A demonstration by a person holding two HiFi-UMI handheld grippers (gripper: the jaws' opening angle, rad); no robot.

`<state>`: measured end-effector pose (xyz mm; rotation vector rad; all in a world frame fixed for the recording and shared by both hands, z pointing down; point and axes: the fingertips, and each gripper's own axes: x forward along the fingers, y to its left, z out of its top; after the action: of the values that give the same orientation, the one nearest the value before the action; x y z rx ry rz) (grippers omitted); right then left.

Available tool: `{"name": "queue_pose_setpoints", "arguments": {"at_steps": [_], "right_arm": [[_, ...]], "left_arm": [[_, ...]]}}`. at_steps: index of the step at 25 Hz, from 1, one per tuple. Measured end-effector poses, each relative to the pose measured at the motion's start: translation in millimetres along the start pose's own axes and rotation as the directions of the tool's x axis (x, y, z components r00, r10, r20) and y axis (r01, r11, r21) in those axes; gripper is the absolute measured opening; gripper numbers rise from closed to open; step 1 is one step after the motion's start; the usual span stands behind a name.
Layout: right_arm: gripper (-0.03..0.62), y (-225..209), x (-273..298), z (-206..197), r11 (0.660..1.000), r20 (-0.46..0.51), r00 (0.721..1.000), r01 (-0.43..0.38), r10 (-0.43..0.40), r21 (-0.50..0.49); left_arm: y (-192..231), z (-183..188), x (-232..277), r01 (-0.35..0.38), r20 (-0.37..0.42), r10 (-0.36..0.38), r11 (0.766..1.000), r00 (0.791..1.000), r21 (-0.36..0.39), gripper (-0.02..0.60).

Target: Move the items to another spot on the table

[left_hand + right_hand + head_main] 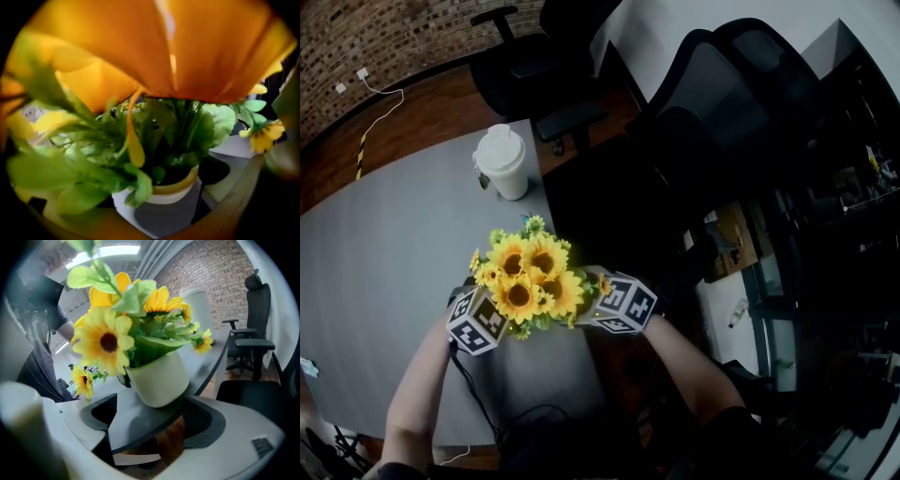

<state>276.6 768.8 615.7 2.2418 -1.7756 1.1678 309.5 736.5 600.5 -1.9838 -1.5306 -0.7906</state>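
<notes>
The potted sunflowers (528, 277) are seen low in the centre of the frame, near the table (384, 244) edge. Both forearms are reached in from below, one on each side of them. The right gripper (150, 416) is held with its jaws spread wide, the white pot just ahead between them. The left gripper (477, 320) is buried in foliage, so whether it is clenched or released cannot be told. A lidded cup (502, 160) is set further up.

Looks like an office: black swivel chairs (534, 70), brick wall (384, 33), takeaway coffee cup (502, 161) on a grey counter (384, 253).
</notes>
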Motion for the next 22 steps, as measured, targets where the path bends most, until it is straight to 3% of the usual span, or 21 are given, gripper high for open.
{"name": "queue_pose_setpoints", "arguments": {"at_steps": [5,10,22], "right_arm": [[0.439,-2,-2,0,1.0,-0.01,1.0,0.015,-0.015,0.003],[0.44,-4,-3,-4,1.0,-0.025,0.999,0.03,-0.03,0.003],[0.44,-4,-14,-14,0.997,-0.03,0.998,0.062,-0.06,0.056]], "left_arm": [[3,-2,-28,-0.006,0.065,0.014,0.993,0.998,-0.119,0.549],[-8,-30,-27,0.023,0.03,-0.017,0.981,0.999,-0.195,0.549],[-13,-38,4,0.051,-0.019,-0.055,0.981,0.998,-0.185,0.551]]}}
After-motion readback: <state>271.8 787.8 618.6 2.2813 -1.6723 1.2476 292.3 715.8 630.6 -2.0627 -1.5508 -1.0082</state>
